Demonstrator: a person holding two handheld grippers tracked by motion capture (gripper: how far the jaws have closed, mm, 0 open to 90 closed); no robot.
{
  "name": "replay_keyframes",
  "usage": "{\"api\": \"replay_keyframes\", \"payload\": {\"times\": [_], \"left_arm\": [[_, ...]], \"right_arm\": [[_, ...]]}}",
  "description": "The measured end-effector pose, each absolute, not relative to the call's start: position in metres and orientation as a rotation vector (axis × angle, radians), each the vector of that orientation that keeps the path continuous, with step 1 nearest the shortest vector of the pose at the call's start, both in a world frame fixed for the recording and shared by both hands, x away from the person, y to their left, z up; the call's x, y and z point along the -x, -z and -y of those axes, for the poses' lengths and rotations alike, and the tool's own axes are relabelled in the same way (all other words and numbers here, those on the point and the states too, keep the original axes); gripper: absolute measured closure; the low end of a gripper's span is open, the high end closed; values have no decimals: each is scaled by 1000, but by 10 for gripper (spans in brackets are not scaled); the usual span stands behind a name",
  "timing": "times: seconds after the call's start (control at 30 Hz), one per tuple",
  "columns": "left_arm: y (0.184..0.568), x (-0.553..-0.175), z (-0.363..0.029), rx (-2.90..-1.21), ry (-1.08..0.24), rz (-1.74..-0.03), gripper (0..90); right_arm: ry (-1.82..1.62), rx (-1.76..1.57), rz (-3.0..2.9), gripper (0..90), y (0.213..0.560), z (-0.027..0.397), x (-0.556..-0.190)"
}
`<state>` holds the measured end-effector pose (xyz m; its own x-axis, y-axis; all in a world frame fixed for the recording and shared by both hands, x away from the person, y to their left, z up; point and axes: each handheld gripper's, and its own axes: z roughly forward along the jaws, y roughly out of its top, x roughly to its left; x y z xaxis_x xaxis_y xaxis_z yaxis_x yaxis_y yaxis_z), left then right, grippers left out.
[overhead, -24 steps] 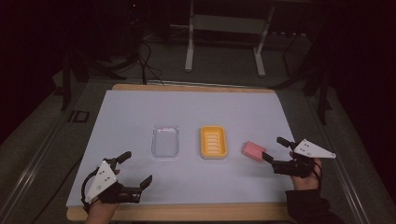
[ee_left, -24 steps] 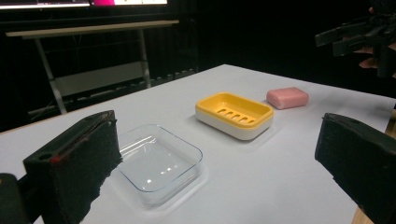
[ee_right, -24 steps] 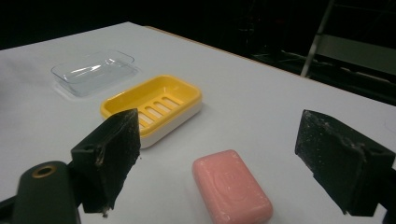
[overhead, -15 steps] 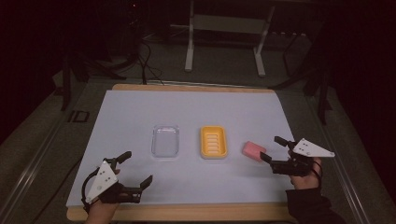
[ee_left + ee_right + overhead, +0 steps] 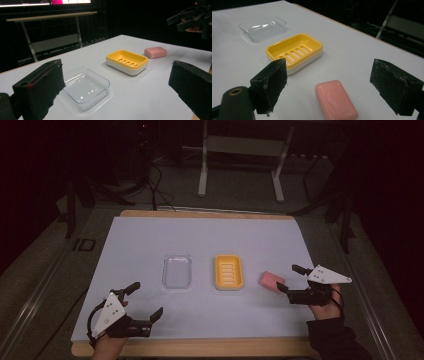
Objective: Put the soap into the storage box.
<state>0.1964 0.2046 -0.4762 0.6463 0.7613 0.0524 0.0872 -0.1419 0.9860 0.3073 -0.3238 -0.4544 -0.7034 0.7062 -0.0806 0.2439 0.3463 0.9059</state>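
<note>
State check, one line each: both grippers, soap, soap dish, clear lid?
Right gripper: open, jaws either side of the soap, pads not touching it.
Left gripper: open, nothing between the jaws.
Pink soap: lying flat on the table, not gripped.
Yellow soap dish: upright, empty.
Clear lid: lying on the table apart from the dish, empty.

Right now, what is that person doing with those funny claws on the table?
A person holds a claw-like gripper in each hand. The right gripper is open and reaches toward a pink soap bar lying flat on the white table; its jaws sit on either side of the soap without touching it. Next to the soap is an empty yellow soap dish, and beyond that a clear plastic lid. The left gripper is open too, holding nothing, near the table's front edge.
</note>
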Motion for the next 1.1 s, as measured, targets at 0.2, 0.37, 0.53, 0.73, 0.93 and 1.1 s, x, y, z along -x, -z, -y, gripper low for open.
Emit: {"api": "replay_keyframes", "payload": {"times": [0.2, 0.37, 0.53, 0.73, 0.93, 1.1], "left_arm": [[477, -196, -205, -1629, -683, -721, 4], [476, -195, -205, -1627, -673, -725, 3], [475, -193, -203, -1648, -675, -716, 3], [474, -192, -204, -1648, -678, -734, 3], [475, -192, -205, -1641, -658, -749, 3], [475, -191, -204, -1658, -660, -751, 3]], "right_arm": [[-1325, -825, -2154, 147, 453, 327, -309], [-1226, -884, -2067, 147, 450, 331, -306], [-1220, -945, -2066, 145, 453, 337, -308], [-1177, -994, -2013, 139, 455, 337, -309], [-1026, -1127, -1979, 142, 452, 338, -312], [-968, -1199, -1989, 145, 451, 341, -314]]}}
